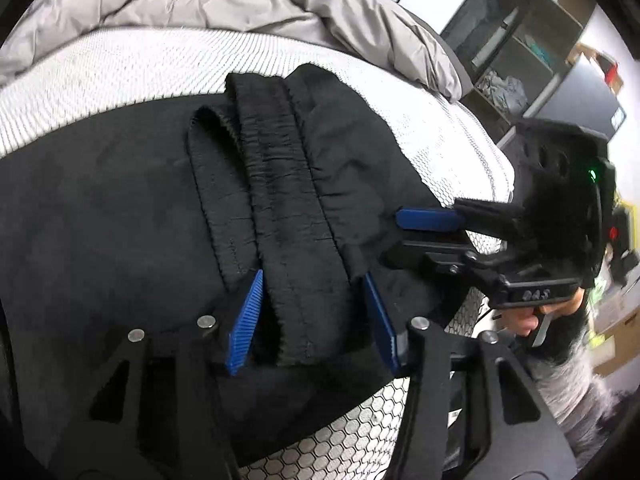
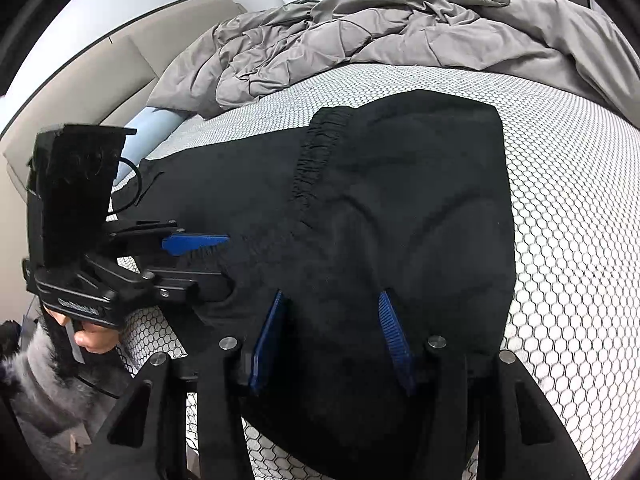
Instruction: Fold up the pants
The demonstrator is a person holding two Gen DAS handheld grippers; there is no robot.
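Now: black fabric pants [image 2: 400, 208] lie folded on the white honeycomb-mesh mattress [image 2: 568, 216], near its front edge | left gripper [image 1: 312, 312] spread wide, blue pads straddling the elastic waistband [image 1: 280, 184] | right gripper [image 2: 332, 336] released, fingers apart over the cloth | rumpled grey quilted duvet [image 2: 360, 36] behind.
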